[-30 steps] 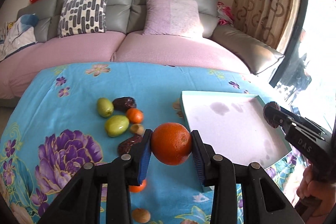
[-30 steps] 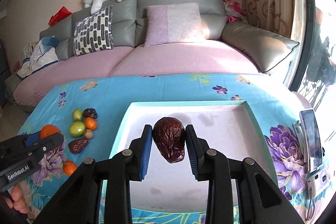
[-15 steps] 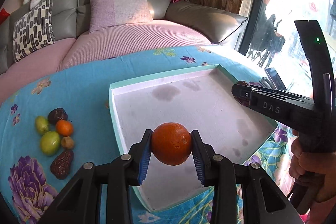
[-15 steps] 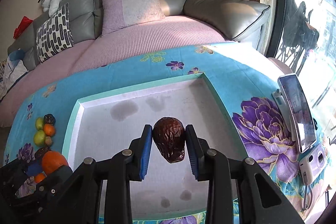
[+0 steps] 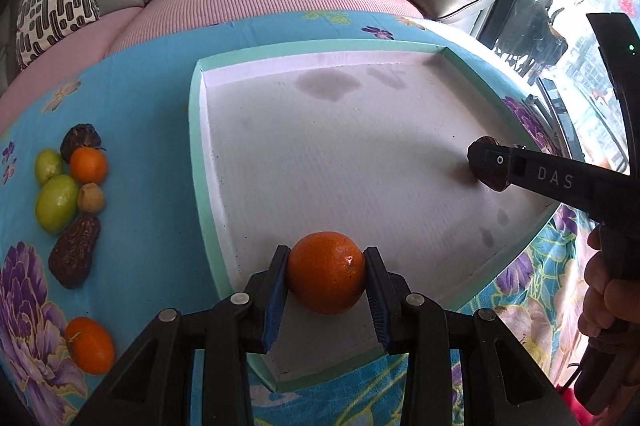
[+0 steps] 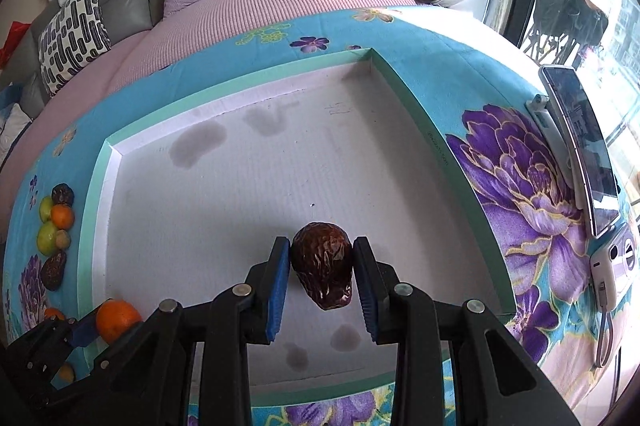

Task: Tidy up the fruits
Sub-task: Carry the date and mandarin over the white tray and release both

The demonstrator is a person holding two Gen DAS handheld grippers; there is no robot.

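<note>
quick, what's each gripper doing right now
left gripper: closed on the orange, over the tray.
right gripper: closed on the dried date, over the tray.

Bright daylight came from the tall glass window on the right, which was blown out to white. The pale foam tray with mint-green rim was evenly lit, shadows soft. Both fisheye views bent strongly at dark vignetted corners; the centres stayed sharp.

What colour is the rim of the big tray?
Mint green rim, white inside; clearest from the right wrist view.
</note>
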